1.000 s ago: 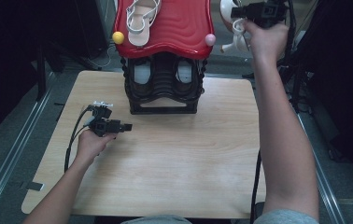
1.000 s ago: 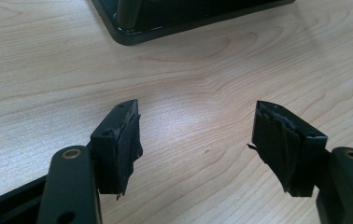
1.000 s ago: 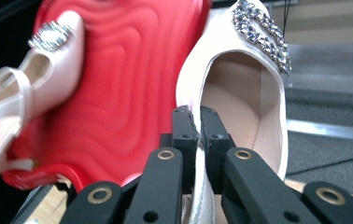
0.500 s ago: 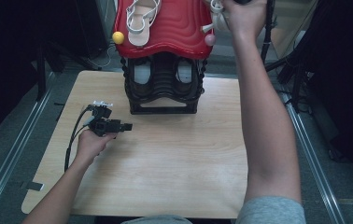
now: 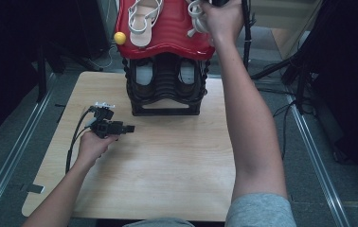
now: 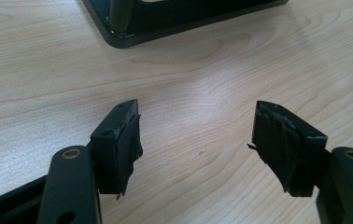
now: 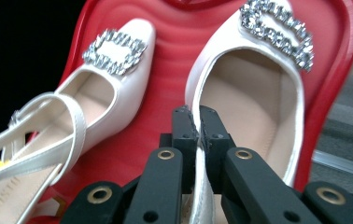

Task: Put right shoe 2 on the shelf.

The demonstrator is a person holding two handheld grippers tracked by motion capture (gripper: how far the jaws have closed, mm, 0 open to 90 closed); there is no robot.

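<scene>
A red tray (image 5: 167, 40) tops a black shoe rack (image 5: 165, 101) at the far edge of the wooden table (image 5: 167, 170). One white slingback shoe (image 5: 141, 21) with a crystal buckle lies on the tray's left half. In the right gripper view my right gripper (image 7: 198, 114) is shut on the side wall of a second white buckled shoe (image 7: 254, 93), held over the tray (image 7: 174, 42) beside the first shoe (image 7: 114, 79). In the high view the right hand (image 5: 222, 21) covers most of that gripper. My left gripper (image 5: 115, 124) rests on the table left of the rack, open (image 6: 198, 126) with nothing between its fingers.
A yellow ball (image 5: 119, 38) caps the tray's left corner. Dark shoes sit on the rack's lower shelves (image 5: 186, 75). The rack's black base (image 6: 165, 18) lies just ahead of the left gripper. Metal rails (image 5: 11, 161) and cables (image 5: 286, 118) run along the floor beside the table.
The right hand has carried the second white shoe leftward from beyond the tray's right edge to over the tray's right half. The left hand and gripper have stayed put.
</scene>
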